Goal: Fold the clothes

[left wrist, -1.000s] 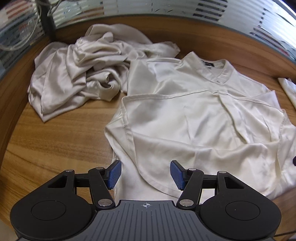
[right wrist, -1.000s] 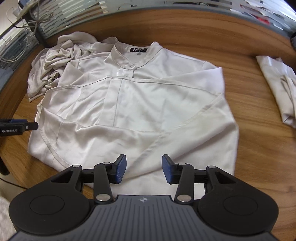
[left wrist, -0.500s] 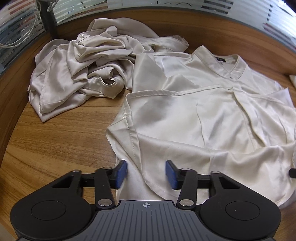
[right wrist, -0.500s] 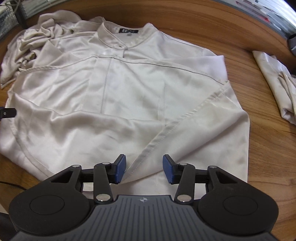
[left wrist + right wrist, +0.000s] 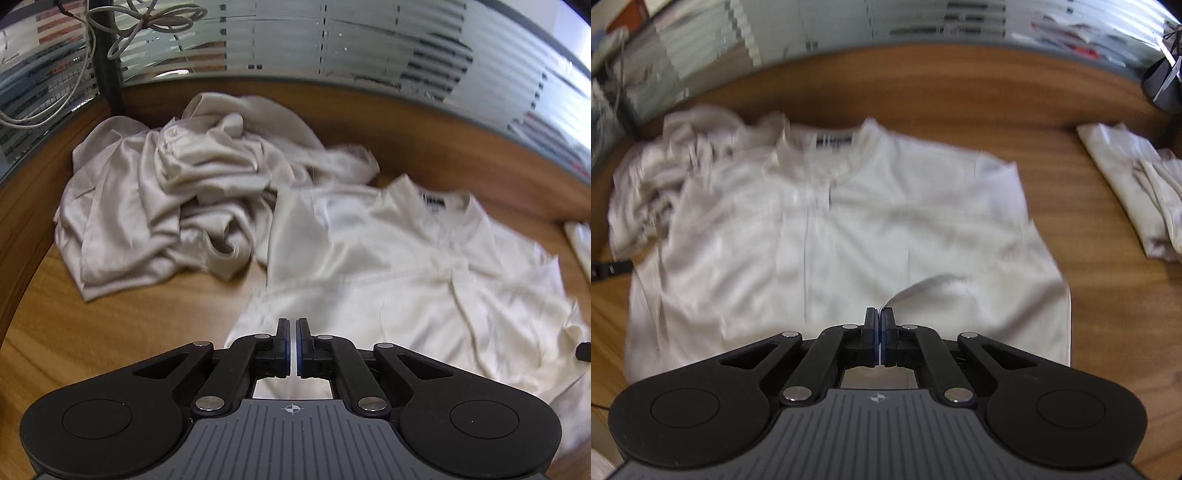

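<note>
Each handheld tool, the left gripper point(image 5: 293, 349) and the right gripper point(image 5: 879, 341), is built alike: a ribbed grey housing marked with a small crosshair symbol, flanked left and right by two rounded black lobes, each with a shallow circular recess. From these lobes black linkage arms with triangular cut-outs run to the fingers point(image 5: 283, 343), pinned by silver round-headed screws. The fingers are black blocks faced with blue pads.

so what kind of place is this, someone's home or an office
Probably an office or lab, not a home: a wooden desk backed by a frosted striped glass partition, with loose cables hanging on a post. Cream shirts lie on it for folding.
</note>
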`<state>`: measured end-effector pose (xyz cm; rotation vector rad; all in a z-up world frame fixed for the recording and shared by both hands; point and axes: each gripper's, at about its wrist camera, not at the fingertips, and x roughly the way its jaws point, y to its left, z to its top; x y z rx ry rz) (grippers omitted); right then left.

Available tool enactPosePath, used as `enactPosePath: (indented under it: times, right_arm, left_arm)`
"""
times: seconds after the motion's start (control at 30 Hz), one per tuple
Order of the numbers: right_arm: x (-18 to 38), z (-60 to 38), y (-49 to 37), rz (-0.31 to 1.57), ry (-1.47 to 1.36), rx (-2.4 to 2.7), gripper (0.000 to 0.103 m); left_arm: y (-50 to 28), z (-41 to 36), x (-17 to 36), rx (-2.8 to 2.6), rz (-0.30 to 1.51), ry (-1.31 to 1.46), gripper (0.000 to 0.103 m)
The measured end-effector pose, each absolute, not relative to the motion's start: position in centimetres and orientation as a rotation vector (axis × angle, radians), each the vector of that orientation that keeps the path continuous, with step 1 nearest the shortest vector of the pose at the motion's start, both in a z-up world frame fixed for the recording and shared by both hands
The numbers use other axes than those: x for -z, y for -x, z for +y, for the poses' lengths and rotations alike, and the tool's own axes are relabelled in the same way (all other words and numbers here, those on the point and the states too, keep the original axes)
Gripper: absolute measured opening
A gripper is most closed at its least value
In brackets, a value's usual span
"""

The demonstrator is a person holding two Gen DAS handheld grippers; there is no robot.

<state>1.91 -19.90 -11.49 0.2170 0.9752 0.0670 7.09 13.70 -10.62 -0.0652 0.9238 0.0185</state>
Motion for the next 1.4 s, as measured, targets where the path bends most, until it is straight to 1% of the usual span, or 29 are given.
enactPosePath:
  times: [0.2,0.3,0.37,0.43,0.47,0.53,0.57,0.6,0.63,0.7,0.73,0.87,1.0,1.13,1.4]
  right_arm:
    - [10.1,-21.4,-6.8,0.934,-0.312,-0.069,0.001]
    - [10.6,-21.5,-9.7,0.94,-0.342,-0.069,0.001]
    - [11.3,-21.6,-11.7,0.953,-0.356,-0.064,0.001]
    - [12.5,-21.7,-13.3,0.979,-0.365,-0.05,0.001]
    - [13.1,-21.8,-14.2,0.993,-0.369,-0.042,0.001]
    - [14.3,-21.9,-15.6,1.023,-0.372,-0.026,0.002]
    - [14.7,-21.9,-15.9,1.035,-0.367,-0.024,0.004]
    - [15.1,-21.9,-16.2,1.047,-0.362,-0.022,0.006]
    - [15.5,-21.9,-16.4,1.06,-0.357,-0.021,0.009]
    - [15.2,-21.8,-16.1,1.055,-0.331,-0.041,0.028]
    - [15.1,-21.7,-15.9,1.052,-0.317,-0.052,0.03]
    - [12.7,-21.1,-14.0,1.022,-0.248,-0.143,0.031]
    - [10.3,-21.1,-11.2,1.005,-0.233,-0.218,0.039]
    - [8.8,-21.3,-8.3,1.008,-0.232,-0.234,0.04]
    - [9.2,-22.9,-3.2,1.051,-0.275,-0.175,0.041]
  left_arm:
    - [-10.2,14.4,9.8,0.011,0.907,0.063,0.006]
    - [-10.7,14.7,9.2,0.056,0.892,0.052,0.006]
    - [-10.8,14.8,8.9,0.092,0.882,0.031,0.009]
    - [-10.3,14.7,8.6,0.125,0.878,-0.003,0.024]
    - [-10.1,14.7,8.5,0.141,0.875,-0.02,0.027]
    - [-9.7,14.7,8.4,0.174,0.875,-0.056,0.037]
    - [-9.4,14.6,8.4,0.187,0.882,-0.07,0.04]
    - [-9.0,14.6,8.5,0.199,0.888,-0.084,0.046]
    - [-8.7,14.6,8.5,0.21,0.894,-0.098,0.049]
    - [-8.1,14.5,8.7,0.231,0.906,-0.117,0.049]
    - [-7.9,14.4,8.8,0.237,0.912,-0.123,0.049]
    - [-7.4,13.9,9.9,0.27,0.942,-0.141,0.05]
    - [-7.5,13.0,11.3,0.3,0.971,-0.17,0.05]
    - [-7.8,11.8,13.1,0.329,0.996,-0.219,0.05]
    - [-8.0,10.5,16.6,0.354,1.05,-0.311,0.049]
